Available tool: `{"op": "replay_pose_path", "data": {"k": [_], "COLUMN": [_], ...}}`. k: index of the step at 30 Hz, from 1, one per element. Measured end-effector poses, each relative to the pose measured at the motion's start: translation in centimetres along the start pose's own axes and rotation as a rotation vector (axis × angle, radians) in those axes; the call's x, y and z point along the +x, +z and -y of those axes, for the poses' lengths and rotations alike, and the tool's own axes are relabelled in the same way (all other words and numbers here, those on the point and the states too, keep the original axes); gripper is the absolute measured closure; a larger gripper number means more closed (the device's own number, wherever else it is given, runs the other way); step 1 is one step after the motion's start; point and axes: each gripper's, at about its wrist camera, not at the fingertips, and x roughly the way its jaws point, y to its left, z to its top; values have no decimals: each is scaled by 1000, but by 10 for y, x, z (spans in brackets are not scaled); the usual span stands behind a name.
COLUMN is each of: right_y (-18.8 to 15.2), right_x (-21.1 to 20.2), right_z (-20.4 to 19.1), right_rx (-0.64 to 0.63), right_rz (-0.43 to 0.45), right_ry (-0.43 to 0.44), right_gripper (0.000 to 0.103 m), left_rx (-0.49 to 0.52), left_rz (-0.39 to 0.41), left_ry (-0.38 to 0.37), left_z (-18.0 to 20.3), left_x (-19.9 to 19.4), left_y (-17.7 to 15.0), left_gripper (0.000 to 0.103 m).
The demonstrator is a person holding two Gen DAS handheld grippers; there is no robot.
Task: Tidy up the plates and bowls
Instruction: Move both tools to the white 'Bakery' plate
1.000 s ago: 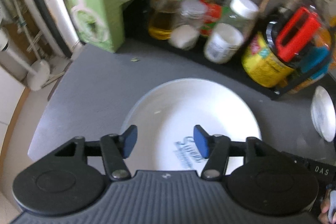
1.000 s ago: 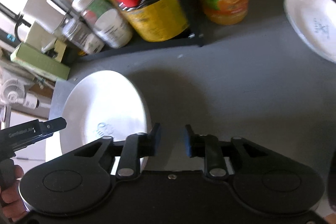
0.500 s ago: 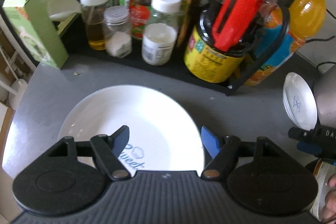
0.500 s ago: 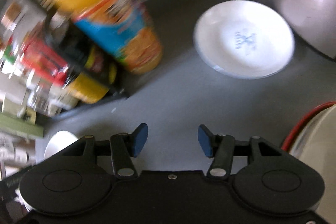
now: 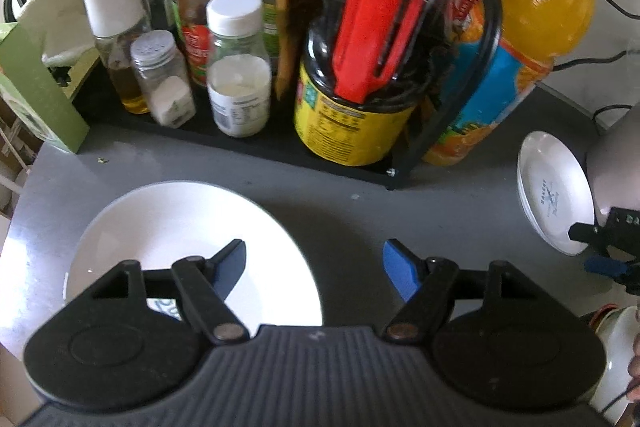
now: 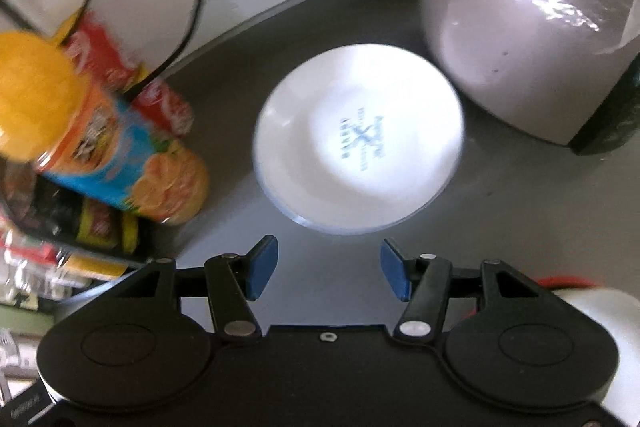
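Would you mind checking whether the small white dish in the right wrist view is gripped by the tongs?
No, the small white dish lies on the grey counter beyond the open right tongs, untouched.

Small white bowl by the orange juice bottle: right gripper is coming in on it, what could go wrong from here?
1. The small white bowl sits between the orange juice bottle and a pale appliance; a wide approach by the right gripper might knock either.
2. It looks like stacked dishes; gripping only the top rim could shift the lower one.
3. The large white plate lies partly under the open left gripper, near the counter's edge; a nudge could push it off.
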Motion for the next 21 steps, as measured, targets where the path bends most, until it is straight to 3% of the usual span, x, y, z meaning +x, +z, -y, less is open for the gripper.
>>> {"op": "replay_pose_path", "data": {"k": [15, 21], "right_y": [16, 15], "right_x": [49, 62], "right_z": [1, -3], "right_rx": [49, 38], "right_rz": [-28, -45], "right_ry": [-198, -251], "right_gripper": [45, 51], "left_rx": [27, 49], "left_rz": [-32, -40], "left_ry": [7, 11], "left_z": [21, 24], "left_x": [13, 15], "left_y": [-15, -16], "left_gripper": [29, 29]}}
